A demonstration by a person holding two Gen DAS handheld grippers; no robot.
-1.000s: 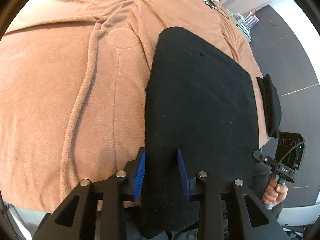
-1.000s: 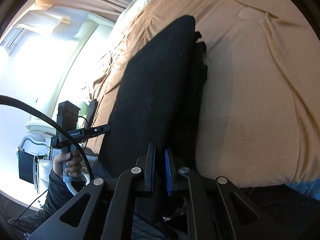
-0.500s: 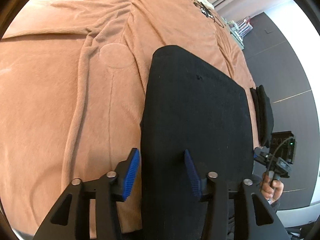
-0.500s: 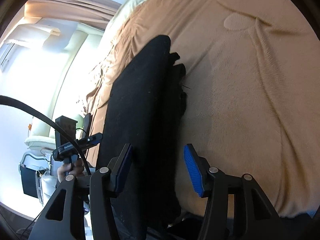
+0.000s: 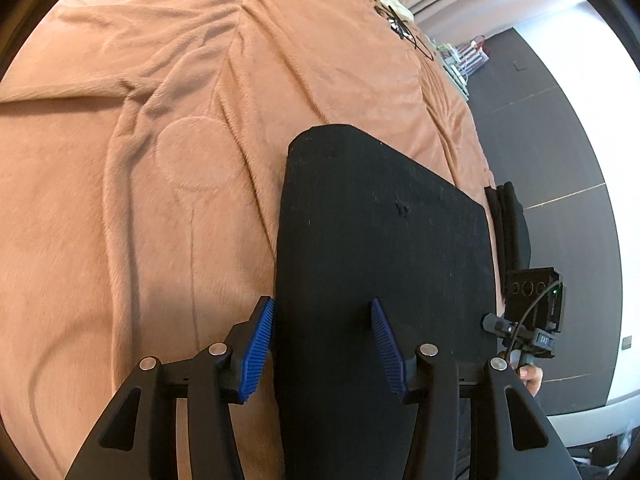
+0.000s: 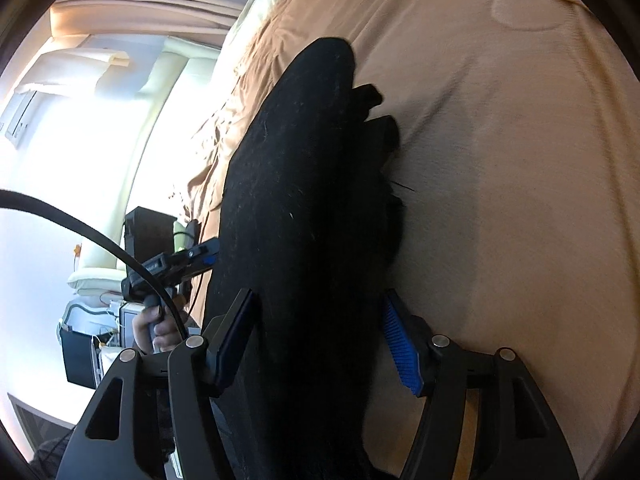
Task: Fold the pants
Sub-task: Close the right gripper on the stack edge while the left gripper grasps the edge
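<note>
The black pants (image 5: 380,248) lie folded flat on the tan blanket, running from the near bed edge toward the middle. My left gripper (image 5: 322,344) is open, its blue pads straddling the pants' near left edge just above the cloth. In the right wrist view the pants (image 6: 304,208) show as a long dark shape with uneven layers along their right side. My right gripper (image 6: 320,340) is open wide, its jaws either side of the pants' near end. The right gripper also shows in the left wrist view (image 5: 532,320), and the left gripper in the right wrist view (image 6: 172,264).
The tan blanket (image 5: 140,200) covers the bed, with creases and a round imprint (image 5: 196,152). A second dark folded item (image 5: 510,220) lies at the bed's right edge. Dark floor (image 5: 560,160) lies beyond. A bright window and curtains (image 6: 100,100) are at left.
Both grippers opened: the right was shut on the pants' edge a second ago and let go. Both drew back slightly from the pants, which now lie flat.
</note>
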